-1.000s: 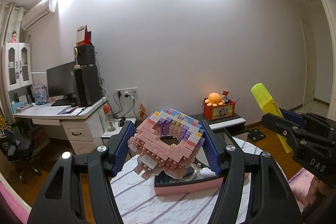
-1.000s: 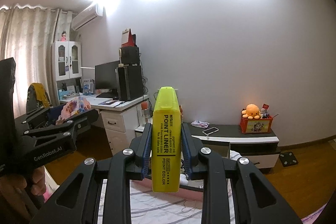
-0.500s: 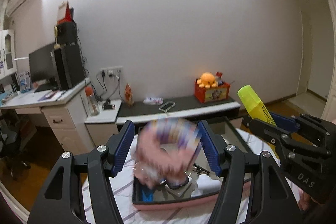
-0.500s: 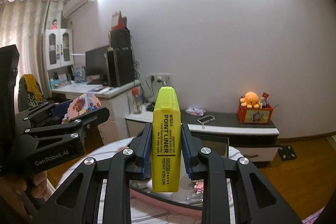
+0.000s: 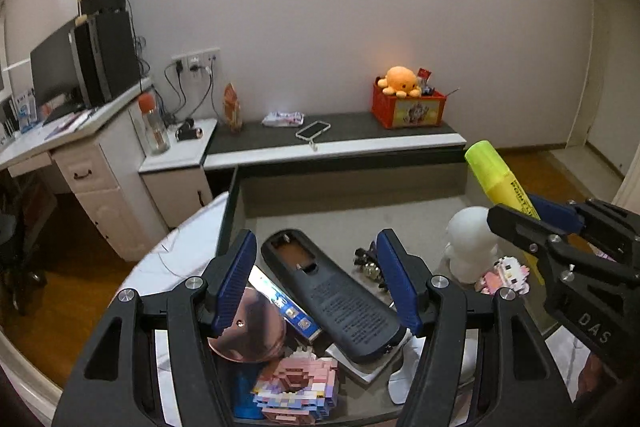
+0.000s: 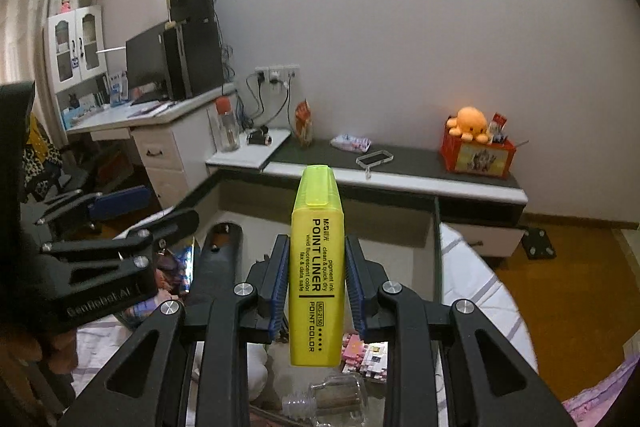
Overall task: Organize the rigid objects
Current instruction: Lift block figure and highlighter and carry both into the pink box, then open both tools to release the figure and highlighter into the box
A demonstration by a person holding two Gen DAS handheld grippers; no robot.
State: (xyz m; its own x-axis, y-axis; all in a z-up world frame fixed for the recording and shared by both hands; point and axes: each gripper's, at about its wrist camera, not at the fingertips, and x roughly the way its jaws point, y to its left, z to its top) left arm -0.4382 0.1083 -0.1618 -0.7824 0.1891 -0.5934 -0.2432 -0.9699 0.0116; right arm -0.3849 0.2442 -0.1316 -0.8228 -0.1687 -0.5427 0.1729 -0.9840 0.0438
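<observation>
Two tools are seen above one open box (image 5: pixel 236 211) crowded with small things. The right tool (image 6: pixel 316 293) is pinched on one yellow highlighter (image 6: pixel 317 267), held upright between its blue pads over the box. The left tool (image 5: pixel 316 285) is spread, its pads apart with nothing gripped between them. Below it, inside the box, one pink brick-built model (image 5: pixel 298 385) is lying, beside one black remote-shaped casing (image 5: pixel 336 299) and one copper-coloured disc (image 5: pixel 250 333). One white figurine (image 5: pixel 470 243) and one smaller pink brick figure (image 5: pixel 506 273) are seen nearer the right tool. One clear glass bottle (image 6: pixel 332 399) is lying on its side.
</observation>
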